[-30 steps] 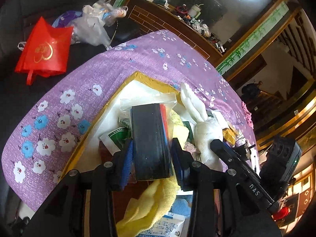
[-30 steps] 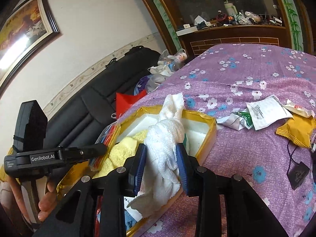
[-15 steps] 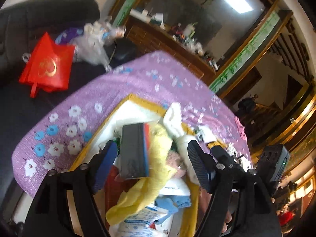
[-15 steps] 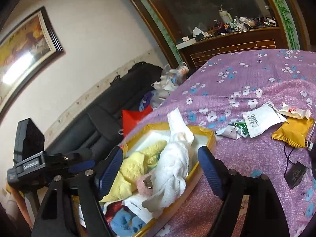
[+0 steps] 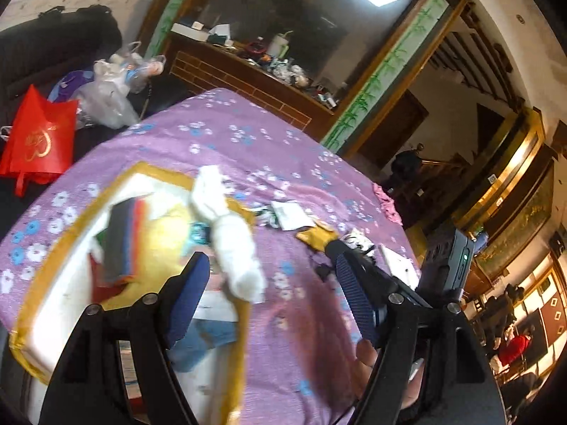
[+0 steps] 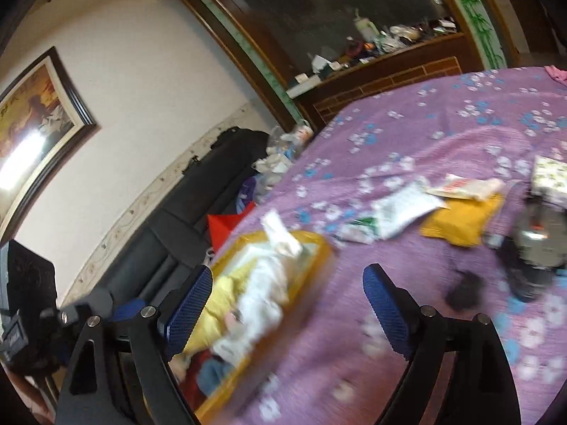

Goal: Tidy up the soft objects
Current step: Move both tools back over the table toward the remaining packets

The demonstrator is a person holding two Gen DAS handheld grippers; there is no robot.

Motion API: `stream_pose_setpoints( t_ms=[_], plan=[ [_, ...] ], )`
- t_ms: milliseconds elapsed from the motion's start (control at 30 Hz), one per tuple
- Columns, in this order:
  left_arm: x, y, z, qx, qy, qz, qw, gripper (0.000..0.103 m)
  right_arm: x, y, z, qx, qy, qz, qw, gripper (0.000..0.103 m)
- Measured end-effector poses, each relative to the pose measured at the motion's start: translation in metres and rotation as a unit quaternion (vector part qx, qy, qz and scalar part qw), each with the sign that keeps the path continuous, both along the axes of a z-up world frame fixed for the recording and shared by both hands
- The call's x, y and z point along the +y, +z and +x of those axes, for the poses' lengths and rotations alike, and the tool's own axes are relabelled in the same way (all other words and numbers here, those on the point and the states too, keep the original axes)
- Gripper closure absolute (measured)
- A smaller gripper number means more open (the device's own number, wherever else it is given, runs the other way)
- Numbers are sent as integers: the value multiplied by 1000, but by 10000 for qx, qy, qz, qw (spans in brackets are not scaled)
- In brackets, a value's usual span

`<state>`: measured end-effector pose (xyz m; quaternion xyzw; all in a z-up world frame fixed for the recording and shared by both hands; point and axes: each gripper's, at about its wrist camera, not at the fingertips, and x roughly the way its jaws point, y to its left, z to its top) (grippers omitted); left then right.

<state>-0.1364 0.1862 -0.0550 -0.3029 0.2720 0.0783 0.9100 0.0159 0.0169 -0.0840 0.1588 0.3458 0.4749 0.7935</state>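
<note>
Both the left gripper (image 5: 273, 297) and the right gripper (image 6: 287, 308) had just been opening and stood wide, empty; the rolled white towel (image 5: 234, 244) lay released across the yellow-rimmed box's (image 5: 85, 209) table-side edge.

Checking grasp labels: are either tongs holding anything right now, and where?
Nothing held. Left tongs and right tongs, jaws just opened, stand empty; rolled white cloth lies in the gold-rimmed box.

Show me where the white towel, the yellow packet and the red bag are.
white towel (image 5: 235, 244), left wrist view, middle of roll.
yellow packet (image 6: 460, 221), right wrist view, centre.
red bag (image 5: 39, 138), left wrist view, front face.
</note>
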Motion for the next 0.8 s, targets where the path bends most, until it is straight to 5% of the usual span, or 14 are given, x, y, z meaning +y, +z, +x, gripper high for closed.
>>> stream_pose_setpoints(
  t_ms=[367,633,800],
  plan=[
    [-40,-15,54,390,-518,-200,9977,29,-114,35,81,363,-489,-370,9975,13],
    [-39,-20,94,764,-472,-383,9952,29,-135,7,187,950,-1144,-858,9852,15],
    [-48,-36,143,1135,-674,-553,9897,29,-150,1,201,508,-1635,-1406,9751,18]
  ],
)
